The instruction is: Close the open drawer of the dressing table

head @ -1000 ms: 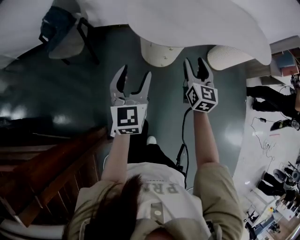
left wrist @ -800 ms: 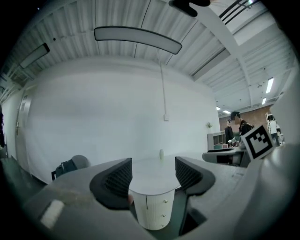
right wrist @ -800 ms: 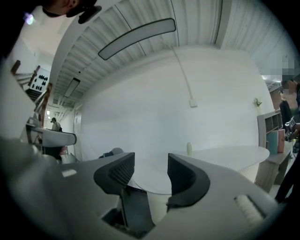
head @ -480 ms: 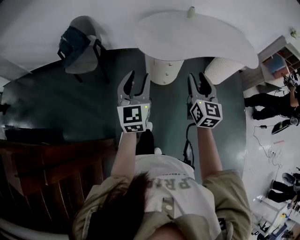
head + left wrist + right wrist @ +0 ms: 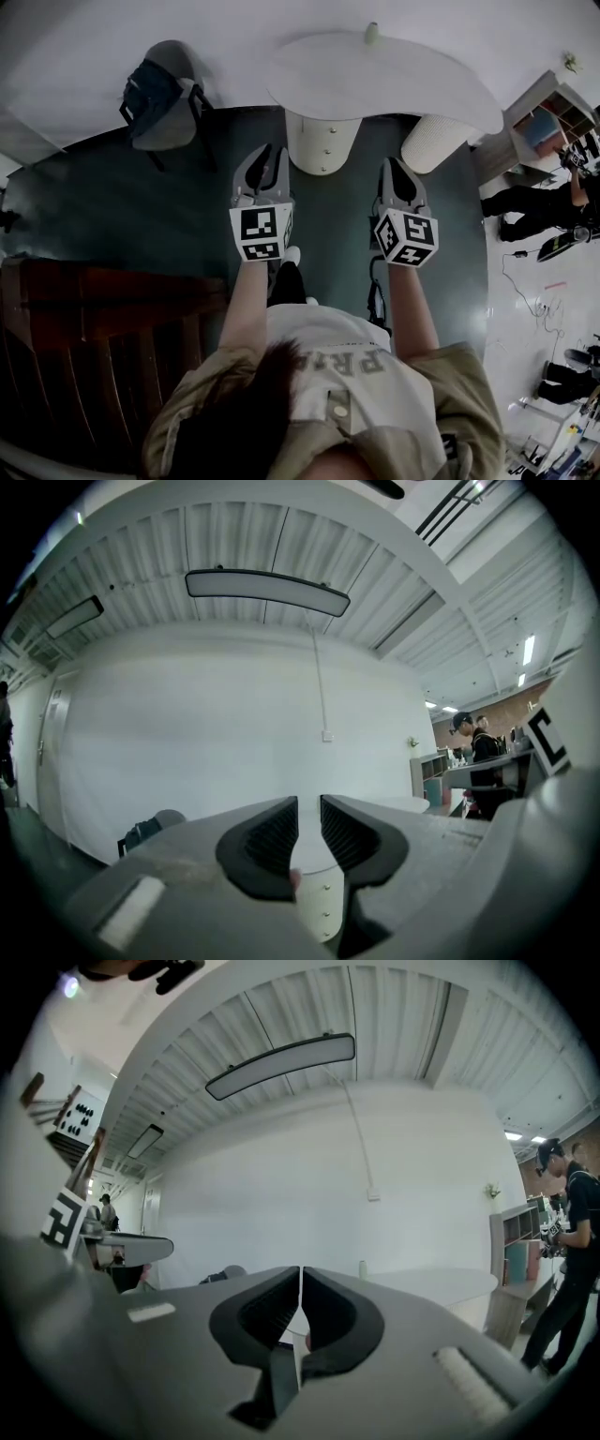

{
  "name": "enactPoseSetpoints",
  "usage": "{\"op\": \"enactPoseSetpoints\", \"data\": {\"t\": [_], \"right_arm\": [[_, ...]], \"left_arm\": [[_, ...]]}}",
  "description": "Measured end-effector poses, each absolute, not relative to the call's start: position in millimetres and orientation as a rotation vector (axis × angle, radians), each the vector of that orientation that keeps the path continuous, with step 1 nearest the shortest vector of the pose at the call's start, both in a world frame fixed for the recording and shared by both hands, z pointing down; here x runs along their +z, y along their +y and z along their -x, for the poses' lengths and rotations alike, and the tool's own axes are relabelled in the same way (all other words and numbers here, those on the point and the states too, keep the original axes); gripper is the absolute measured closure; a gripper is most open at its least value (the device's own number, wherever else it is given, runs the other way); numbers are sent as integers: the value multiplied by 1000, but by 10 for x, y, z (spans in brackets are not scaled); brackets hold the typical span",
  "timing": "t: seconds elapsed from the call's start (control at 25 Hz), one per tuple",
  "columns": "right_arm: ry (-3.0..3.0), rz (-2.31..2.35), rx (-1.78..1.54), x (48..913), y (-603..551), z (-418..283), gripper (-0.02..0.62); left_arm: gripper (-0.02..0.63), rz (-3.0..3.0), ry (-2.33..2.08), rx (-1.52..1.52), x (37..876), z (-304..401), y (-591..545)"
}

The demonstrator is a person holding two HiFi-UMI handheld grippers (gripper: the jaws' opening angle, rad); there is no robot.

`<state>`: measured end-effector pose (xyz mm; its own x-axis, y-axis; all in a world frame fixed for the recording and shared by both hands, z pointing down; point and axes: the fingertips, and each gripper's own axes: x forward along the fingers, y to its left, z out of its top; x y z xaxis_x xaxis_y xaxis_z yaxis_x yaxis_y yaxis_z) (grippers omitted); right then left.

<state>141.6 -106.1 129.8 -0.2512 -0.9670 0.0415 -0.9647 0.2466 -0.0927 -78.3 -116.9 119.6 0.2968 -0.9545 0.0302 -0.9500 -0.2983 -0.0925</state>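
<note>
The white dressing table [image 5: 412,84] stands against the far wall, its curved top on a round drawer pedestal [image 5: 322,142] with small knobs. No drawer front stands out visibly from here. Both grippers are held level in front of it, short of touching. My left gripper [image 5: 265,156] has just been closing; its jaws keep a narrow gap with nothing between them. The same slit shows on the left gripper [image 5: 309,810], with the pedestal [image 5: 324,909] behind. My right gripper [image 5: 397,169] has just been closing too and is shut on nothing, pads touching. Past the right gripper [image 5: 301,1283] lies the table top [image 5: 441,1286].
A chair with a dark bag [image 5: 157,98] stands left of the table. A ribbed white cylinder [image 5: 433,141] sits under the table's right end. Dark wooden furniture [image 5: 94,319] fills the lower left. A person in black [image 5: 534,202] stands by a shelf [image 5: 544,122] at right.
Both grippers' jaws went from wide apart to nearly or fully closed. The table has dropped from the top edge into fuller view, and the two grippers stand further apart.
</note>
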Motion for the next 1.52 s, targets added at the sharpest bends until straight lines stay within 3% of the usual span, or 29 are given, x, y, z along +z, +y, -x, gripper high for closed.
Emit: {"op": "enactPoseSetpoints", "data": {"t": [0.28, 1.52], "right_arm": [[2438, 1890, -139, 1129, -723, -1507, 589], [2476, 1893, -61, 1069, -437, -1623, 594]], "left_arm": [[598, 2464, 1816, -107, 1064, 740, -918], [598, 2475, 1802, -149, 1085, 612, -629]]}}
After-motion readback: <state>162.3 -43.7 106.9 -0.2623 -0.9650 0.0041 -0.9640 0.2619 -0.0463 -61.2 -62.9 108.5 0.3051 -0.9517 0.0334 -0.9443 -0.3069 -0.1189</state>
